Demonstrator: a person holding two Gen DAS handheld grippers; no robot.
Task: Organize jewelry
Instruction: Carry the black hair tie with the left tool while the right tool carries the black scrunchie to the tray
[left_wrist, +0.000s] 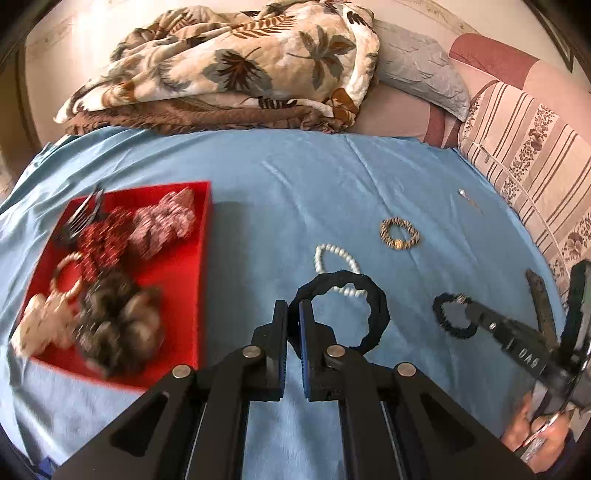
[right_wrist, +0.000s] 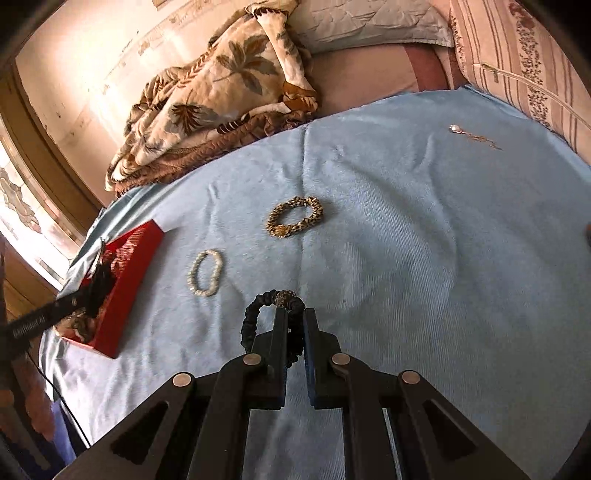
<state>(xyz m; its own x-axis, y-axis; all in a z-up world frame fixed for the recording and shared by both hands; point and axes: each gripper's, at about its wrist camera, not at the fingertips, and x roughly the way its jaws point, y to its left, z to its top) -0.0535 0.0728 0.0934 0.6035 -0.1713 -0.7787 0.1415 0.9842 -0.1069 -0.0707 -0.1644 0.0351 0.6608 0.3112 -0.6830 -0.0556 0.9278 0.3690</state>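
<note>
Left wrist: left gripper (left_wrist: 293, 308) clamps black hair tie (left_wrist: 345, 308) beside red tray (left_wrist: 205, 229).

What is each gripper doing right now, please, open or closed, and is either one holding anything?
Left gripper: closed on a plain black hair tie.
Right gripper: closed on a black scrunchie with a bead.

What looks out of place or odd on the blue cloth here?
A thin chain with a pale pendant lies stretched near the far edge of the blue cloth, apart from the pearl bracelet and leopard-print scrunchie. Nothing looks spilled or damaged.
</note>
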